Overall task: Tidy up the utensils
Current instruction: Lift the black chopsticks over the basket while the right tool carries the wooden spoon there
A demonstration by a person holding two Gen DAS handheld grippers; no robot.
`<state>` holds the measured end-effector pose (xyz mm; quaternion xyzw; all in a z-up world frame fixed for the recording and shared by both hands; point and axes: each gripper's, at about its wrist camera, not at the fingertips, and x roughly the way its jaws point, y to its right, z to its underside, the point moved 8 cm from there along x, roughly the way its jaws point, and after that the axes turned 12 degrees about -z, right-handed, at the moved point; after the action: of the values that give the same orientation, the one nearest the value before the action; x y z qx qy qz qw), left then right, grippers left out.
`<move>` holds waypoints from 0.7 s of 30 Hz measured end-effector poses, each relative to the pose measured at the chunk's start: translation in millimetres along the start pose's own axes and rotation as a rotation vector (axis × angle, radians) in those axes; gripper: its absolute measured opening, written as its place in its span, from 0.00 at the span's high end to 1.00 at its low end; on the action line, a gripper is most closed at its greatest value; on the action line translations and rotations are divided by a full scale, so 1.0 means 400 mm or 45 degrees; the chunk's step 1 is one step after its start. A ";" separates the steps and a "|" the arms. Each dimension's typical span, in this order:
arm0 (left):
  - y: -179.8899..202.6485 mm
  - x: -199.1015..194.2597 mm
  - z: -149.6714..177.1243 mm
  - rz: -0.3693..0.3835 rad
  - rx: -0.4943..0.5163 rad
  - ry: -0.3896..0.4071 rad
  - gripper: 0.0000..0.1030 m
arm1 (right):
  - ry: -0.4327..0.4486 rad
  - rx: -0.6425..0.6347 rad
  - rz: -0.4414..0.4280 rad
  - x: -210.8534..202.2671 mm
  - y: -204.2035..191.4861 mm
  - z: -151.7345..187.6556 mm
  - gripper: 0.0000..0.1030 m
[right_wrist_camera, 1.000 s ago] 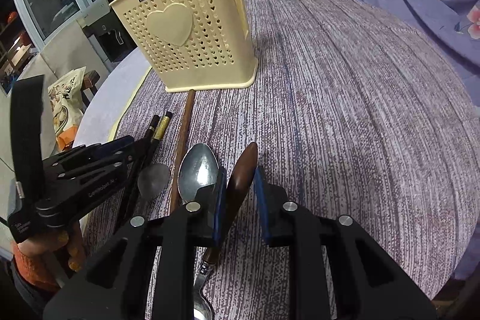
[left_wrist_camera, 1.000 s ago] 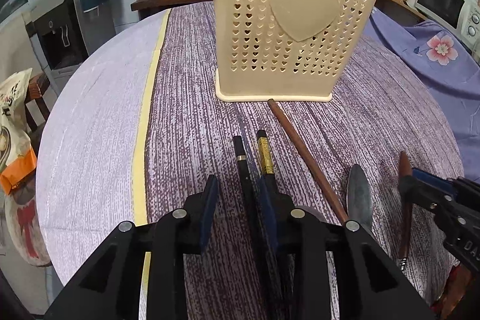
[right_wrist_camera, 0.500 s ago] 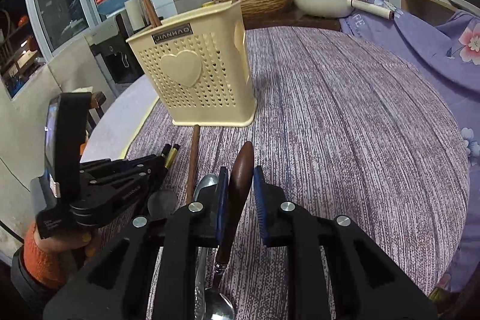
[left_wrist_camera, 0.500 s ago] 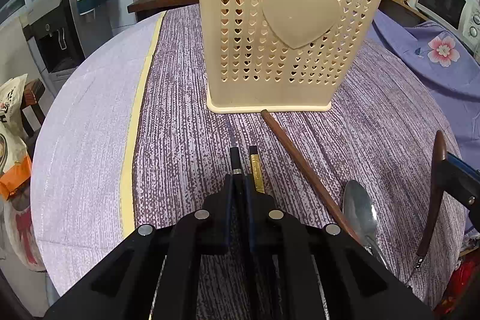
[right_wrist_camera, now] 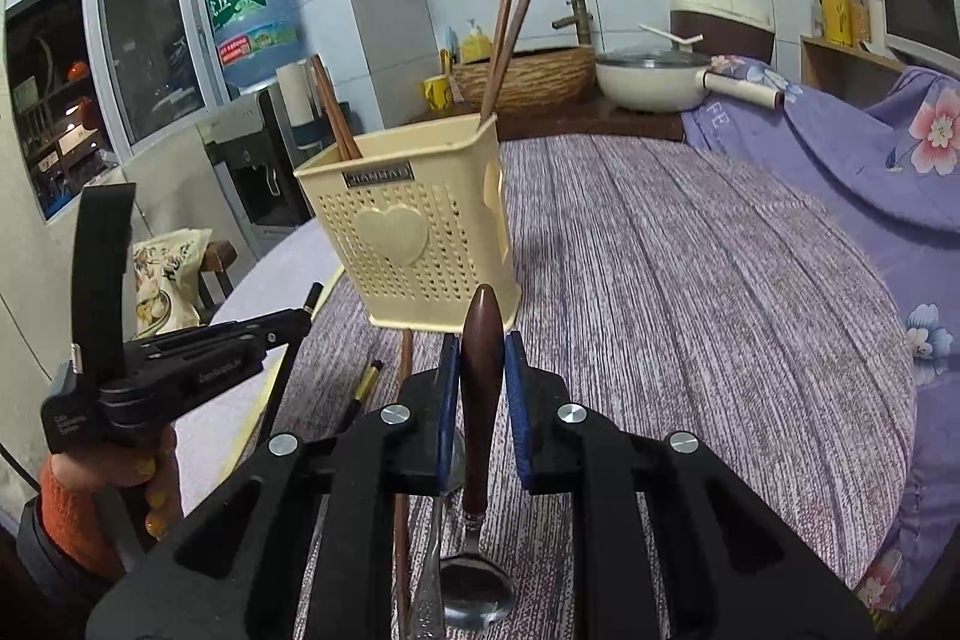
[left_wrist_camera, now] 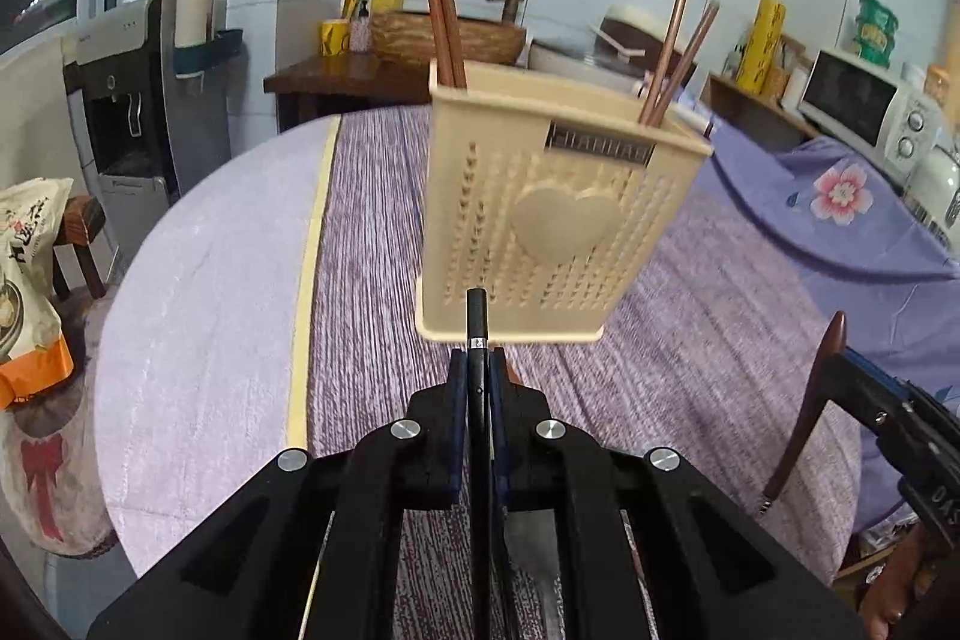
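The left gripper (left_wrist_camera: pixel 478 370) is clamped on a black chopstick (left_wrist_camera: pixel 477 322), whose tip juts out past the fingertips, off the table. The right gripper (right_wrist_camera: pixel 482 370) pinches the brown wooden handle of a spoon (right_wrist_camera: pixel 482 370), handle end forward, bowl hanging below near the camera. On the purple tablecloth (right_wrist_camera: pixel 690 292) under it lie a gold-banded chopstick (right_wrist_camera: pixel 366 385), a brown chopstick (right_wrist_camera: pixel 405 358) and a steel spoon (right_wrist_camera: pixel 429 580). Beyond stands the cream holder (left_wrist_camera: pixel 558 214) with brown chopsticks upright in it. Half a second ago both utensils were lower and the left camera much nearer the holder; both are now raised.
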<state>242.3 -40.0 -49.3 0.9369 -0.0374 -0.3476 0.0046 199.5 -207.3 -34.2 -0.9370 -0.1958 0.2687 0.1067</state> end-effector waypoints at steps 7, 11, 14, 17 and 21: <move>-0.008 -0.091 -0.064 0.039 -0.034 0.137 0.93 | 0.084 -0.045 -0.018 -0.046 -0.020 -0.051 0.84; -0.009 -0.119 -0.085 0.042 -0.038 0.192 0.93 | 0.115 -0.064 -0.023 -0.056 -0.031 -0.074 0.84; -0.012 -0.134 -0.097 0.046 -0.044 0.219 0.93 | 0.126 -0.084 -0.026 -0.055 -0.042 -0.088 0.84; -0.012 -0.152 -0.110 0.049 -0.049 0.248 0.93 | 0.131 -0.097 -0.026 -0.055 -0.047 -0.102 0.84; -0.019 -0.171 -0.127 0.053 -0.057 0.279 0.93 | 0.126 -0.106 -0.043 -0.055 -0.053 -0.118 0.84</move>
<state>224.2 -28.5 33.4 0.9679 -0.0483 -0.2438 0.0369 201.7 -202.2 21.8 -0.9494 -0.2170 0.2120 0.0816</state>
